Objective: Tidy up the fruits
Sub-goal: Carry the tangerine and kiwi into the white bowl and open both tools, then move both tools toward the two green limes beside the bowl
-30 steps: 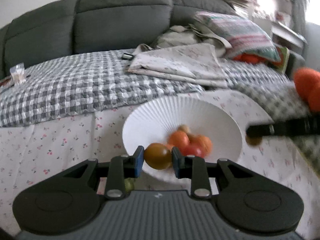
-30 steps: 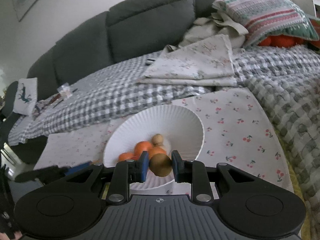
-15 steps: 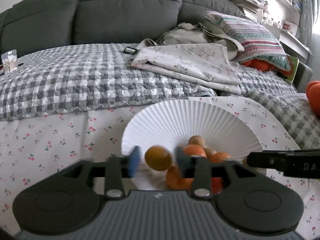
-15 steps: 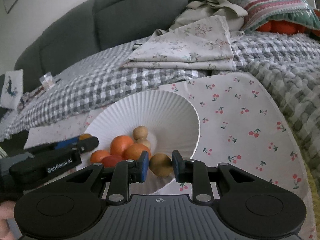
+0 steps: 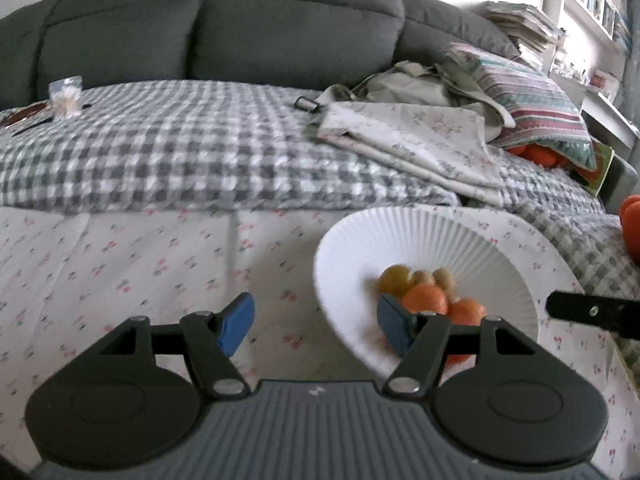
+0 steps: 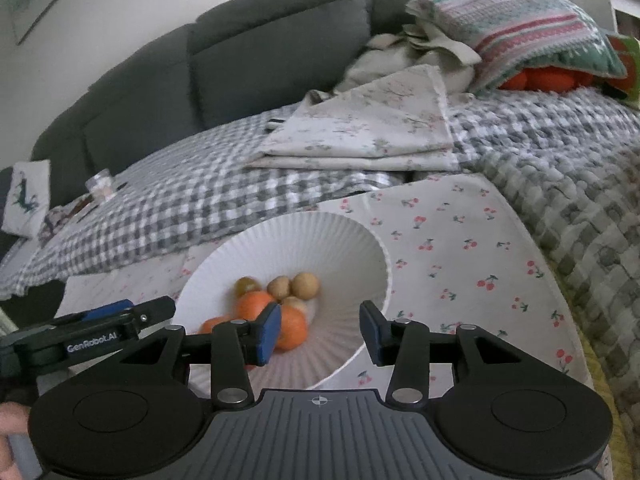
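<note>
Left wrist view: left gripper (image 5: 316,326) jaws spread wide, nothing between them; half a second ago a yellow-brown fruit sat between them. That dark yellow fruit (image 5: 394,279) now lies in the white fluted bowl (image 5: 420,240) at 2 o'clock from the gripper, beside two oranges (image 5: 425,298) and small tan fruits (image 5: 444,278). Bowl has shifted from centre to the right of frame; the right pad overlaps its near rim. It sits on the cherry-print cloth (image 5: 120,260). Tip of the other gripper enters at 3 o'clock.

Right wrist view: right gripper (image 6: 318,334) also released, jaws wide apart and empty; earlier they pinched a brown fruit. Bowl (image 6: 320,240) straight ahead at 12 o'clock, holding oranges (image 6: 294,328), three tan round fruits (image 6: 305,285) and the dark yellow one (image 6: 245,285). Left gripper (image 6: 120,320) at 9 o'clock by the bowl's left rim. Folded floral cloth (image 6: 360,132) and striped pillow (image 6: 520,28) at 1 o'clock on the checked blanket (image 6: 180,192).
</note>
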A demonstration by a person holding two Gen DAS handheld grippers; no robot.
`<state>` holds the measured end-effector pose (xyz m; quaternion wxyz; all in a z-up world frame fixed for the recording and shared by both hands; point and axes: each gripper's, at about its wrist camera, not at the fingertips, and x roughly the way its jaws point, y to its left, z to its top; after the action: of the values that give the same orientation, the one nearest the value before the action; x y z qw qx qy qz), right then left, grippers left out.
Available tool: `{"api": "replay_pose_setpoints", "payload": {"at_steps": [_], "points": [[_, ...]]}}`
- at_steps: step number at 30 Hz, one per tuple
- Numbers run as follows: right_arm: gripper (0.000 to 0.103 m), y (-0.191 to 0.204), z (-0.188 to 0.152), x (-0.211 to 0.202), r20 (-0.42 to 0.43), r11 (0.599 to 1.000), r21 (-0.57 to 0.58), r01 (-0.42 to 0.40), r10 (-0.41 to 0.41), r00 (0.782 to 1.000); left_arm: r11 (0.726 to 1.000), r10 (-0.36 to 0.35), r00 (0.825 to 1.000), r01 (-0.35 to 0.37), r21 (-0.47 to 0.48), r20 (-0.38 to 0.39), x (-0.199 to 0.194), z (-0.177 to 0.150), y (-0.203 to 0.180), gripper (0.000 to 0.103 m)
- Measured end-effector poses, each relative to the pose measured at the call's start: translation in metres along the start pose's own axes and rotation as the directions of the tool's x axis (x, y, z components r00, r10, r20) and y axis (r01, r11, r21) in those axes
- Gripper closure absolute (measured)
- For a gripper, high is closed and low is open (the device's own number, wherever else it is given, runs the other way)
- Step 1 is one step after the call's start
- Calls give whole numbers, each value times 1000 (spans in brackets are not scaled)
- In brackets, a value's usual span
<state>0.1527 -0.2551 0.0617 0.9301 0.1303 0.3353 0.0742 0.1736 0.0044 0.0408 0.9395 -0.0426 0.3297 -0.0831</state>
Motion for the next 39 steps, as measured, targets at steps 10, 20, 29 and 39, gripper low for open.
{"api": "replay_pose_setpoints", "payload": {"at_steps": [10, 20, 29, 39], "points": [[56, 43, -16, -20, -21, 987, -124, -105, 103, 994, 1000, 5, 999, -5, -11, -50, -20, -18, 25, 36], [52, 84, -42, -19, -135, 949, -240, -207, 178, 975, 1000, -19, 996, 19, -2, -93, -27, -30, 22, 38], [46, 93, -62, -7, -218, 932, -306, -196, 132, 967, 999, -26, 994, 30, 30, -108, -14, -34, 16, 38], [41, 94, -68, 1, -239, 927, -330, -177, 99, 966, 997, -60, 991, 64, 31, -118, 4, -34, 11, 38]]}}
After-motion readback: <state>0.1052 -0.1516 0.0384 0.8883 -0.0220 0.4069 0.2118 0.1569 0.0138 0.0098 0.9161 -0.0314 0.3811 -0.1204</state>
